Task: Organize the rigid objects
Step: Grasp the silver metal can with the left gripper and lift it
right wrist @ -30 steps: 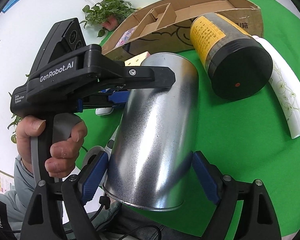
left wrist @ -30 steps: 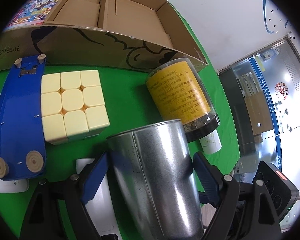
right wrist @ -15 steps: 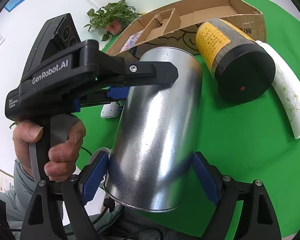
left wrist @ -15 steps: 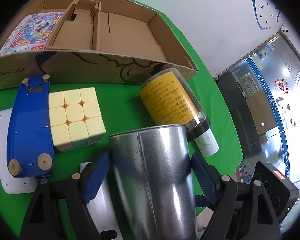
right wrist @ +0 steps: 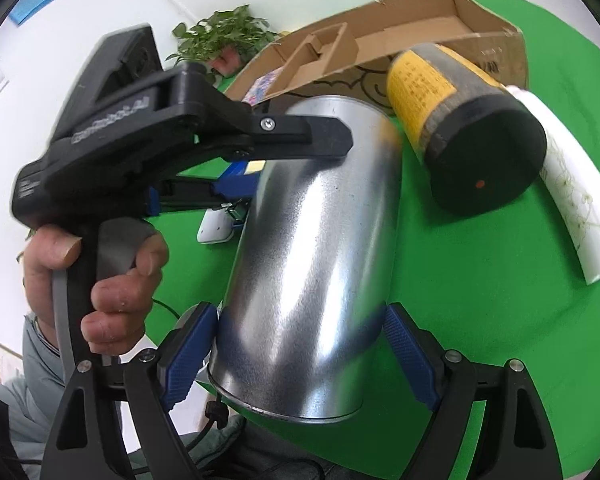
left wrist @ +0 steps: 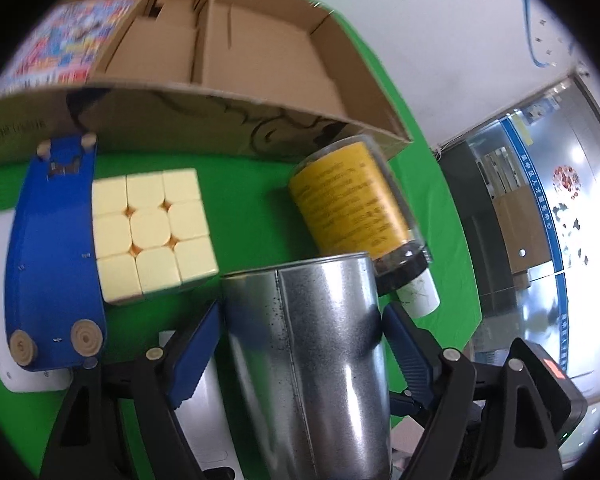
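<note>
Silvery galvanized metal canister (left wrist: 312,356) is hanging tilted above the green tablecloth (right wrist: 480,320), and I am gripping it with both tools at once: my left gripper (left wrist: 300,344) is clamping the upper end, my right gripper (right wrist: 300,354) is clamping the lower rim, blue pads (right wrist: 190,354) wide apart and pressing on its sides. Beyond it, a yellow-labelled jar with a black lid (right wrist: 460,132) is lying beside the open cardboard box (left wrist: 260,68), near a pale yellow puzzle cube (left wrist: 152,232).
</note>
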Available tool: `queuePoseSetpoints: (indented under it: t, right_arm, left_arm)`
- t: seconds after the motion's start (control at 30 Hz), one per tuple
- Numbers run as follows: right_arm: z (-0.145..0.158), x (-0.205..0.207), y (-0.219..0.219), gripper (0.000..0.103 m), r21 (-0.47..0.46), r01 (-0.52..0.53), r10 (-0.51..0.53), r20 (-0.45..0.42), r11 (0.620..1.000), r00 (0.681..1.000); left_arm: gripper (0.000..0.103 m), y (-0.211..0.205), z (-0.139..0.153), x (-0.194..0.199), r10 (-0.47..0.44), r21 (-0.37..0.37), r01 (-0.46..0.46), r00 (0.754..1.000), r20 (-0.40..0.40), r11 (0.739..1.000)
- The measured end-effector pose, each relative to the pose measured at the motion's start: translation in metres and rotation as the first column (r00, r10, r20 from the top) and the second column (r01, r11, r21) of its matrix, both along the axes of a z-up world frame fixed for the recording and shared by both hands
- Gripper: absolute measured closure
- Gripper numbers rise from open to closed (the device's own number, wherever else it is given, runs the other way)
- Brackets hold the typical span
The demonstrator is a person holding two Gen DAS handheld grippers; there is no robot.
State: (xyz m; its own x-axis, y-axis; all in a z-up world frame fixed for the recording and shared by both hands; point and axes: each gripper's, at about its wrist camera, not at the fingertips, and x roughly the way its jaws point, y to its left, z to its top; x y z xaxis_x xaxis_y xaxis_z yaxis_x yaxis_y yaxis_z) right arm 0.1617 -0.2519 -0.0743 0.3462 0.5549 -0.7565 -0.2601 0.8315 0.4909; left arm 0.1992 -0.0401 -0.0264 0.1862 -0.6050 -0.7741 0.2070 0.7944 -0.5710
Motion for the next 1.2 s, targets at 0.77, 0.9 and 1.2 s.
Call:
queuePoseSetpoints:
  t: [0.77,0.9,1.2]
  right_arm:
    - [0.005,-0.002,0.013,0.02,-0.052,-0.006,0.008,0.035,0.999,0.999]
    - [0.024,-0.004,0.016,0.02,-0.046,-0.007,0.012,0.103,0.999,0.995]
    - [0.08,0.013,0.021,0.022,-0.089,-0.017,0.039,0.245,0.996,0.969]
  left_arm:
    - [0.018,-0.018,0.001,-0.023,-0.002,0.11,-0.006,0.997,0.073,0.994]
    - [0.018,-0.014,0.03,-0.027,0.017,0.106,-0.035,0.986,0.166,0.994]
    - [0.019,-0.004,0.092,-0.005,0.04,0.066,-0.062,0.952,0.303,0.996]
